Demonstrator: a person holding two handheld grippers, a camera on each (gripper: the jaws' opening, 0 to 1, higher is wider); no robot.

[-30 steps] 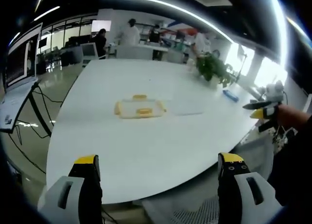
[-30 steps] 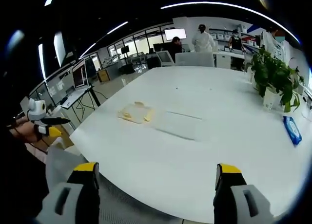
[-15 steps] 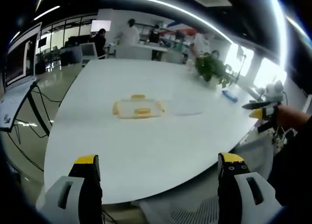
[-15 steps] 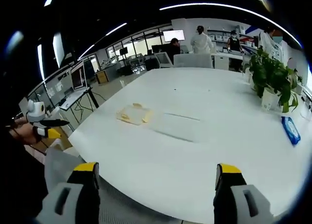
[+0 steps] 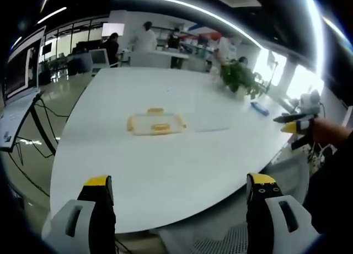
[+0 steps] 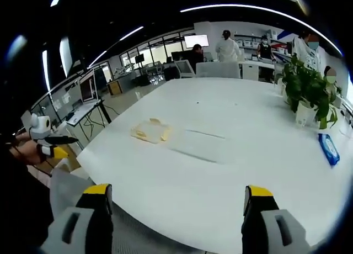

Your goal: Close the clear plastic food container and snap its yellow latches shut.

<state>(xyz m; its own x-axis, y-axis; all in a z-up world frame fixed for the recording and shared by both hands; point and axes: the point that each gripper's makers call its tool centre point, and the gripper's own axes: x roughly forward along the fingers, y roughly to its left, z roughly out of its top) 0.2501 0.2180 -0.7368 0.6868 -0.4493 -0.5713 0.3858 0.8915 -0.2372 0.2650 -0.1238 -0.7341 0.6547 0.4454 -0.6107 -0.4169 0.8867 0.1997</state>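
A clear plastic food container (image 5: 154, 122) with yellow latches lies on the white table (image 5: 165, 165), well ahead of my left gripper (image 5: 182, 190), which is open and holds nothing. A flat clear lid (image 5: 209, 122) rests on the table just to the container's right. In the right gripper view the container (image 6: 149, 131) sits to the left of the clear lid (image 6: 199, 144), far beyond my open, unloaded right gripper (image 6: 175, 196). The right gripper (image 5: 298, 126) also appears at the right edge of the left gripper view, held off the table; the left gripper (image 6: 47, 141) shows at the left edge of the right gripper view.
A potted plant (image 6: 309, 91) and a blue packet (image 6: 329, 149) stand on the far right of the table. Several people (image 5: 146, 37) are at benches behind. A monitor on a stand (image 5: 22, 77) is left of the table. A mesh chair (image 5: 231, 240) lies under the near edge.
The views have shifted very slightly; the container and lid lie where they were, and both grippers remain open away from the table.
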